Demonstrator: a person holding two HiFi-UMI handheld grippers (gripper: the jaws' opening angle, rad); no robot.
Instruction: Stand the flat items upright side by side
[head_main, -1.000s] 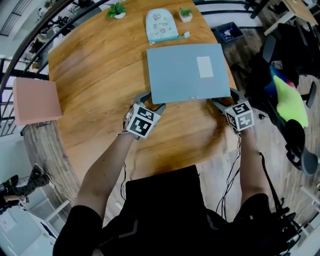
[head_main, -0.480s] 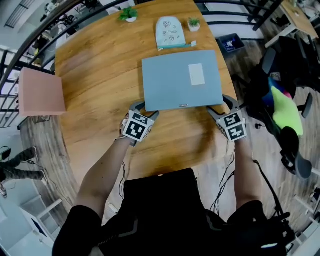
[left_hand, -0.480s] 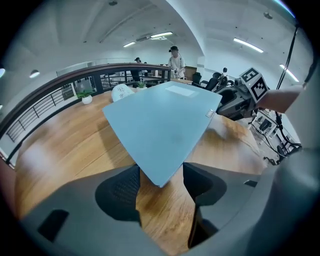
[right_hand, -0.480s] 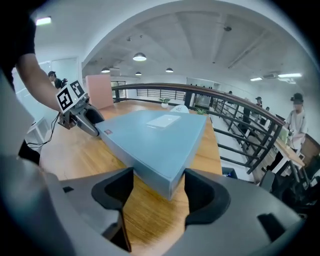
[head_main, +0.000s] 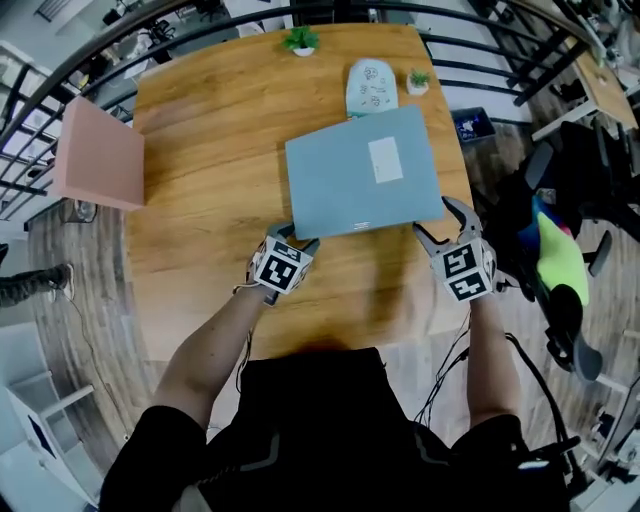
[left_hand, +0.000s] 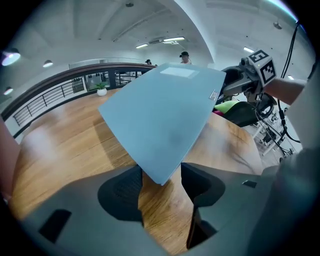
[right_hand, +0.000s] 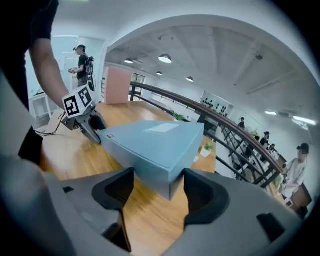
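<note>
Early days, I'd judge: the left gripper (head_main: 293, 237) and right gripper (head_main: 437, 220), jaws just closing, clamp the near corners of the blue-grey flat box (head_main: 360, 175) at frame centre, tipped off the wooden table (head_main: 200, 130), with the pink panel (head_main: 95, 165) well apart at upper left.

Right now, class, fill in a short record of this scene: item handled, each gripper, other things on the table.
Item handled: blue box, near edge raised off the table
Left gripper: fingers have just been closing; grip the box's near left corner
Right gripper: fingers have just been closing; grip its near right corner
Others: pink box, apparently upright at left edge; pouch, two potted plants at far edge
</note>
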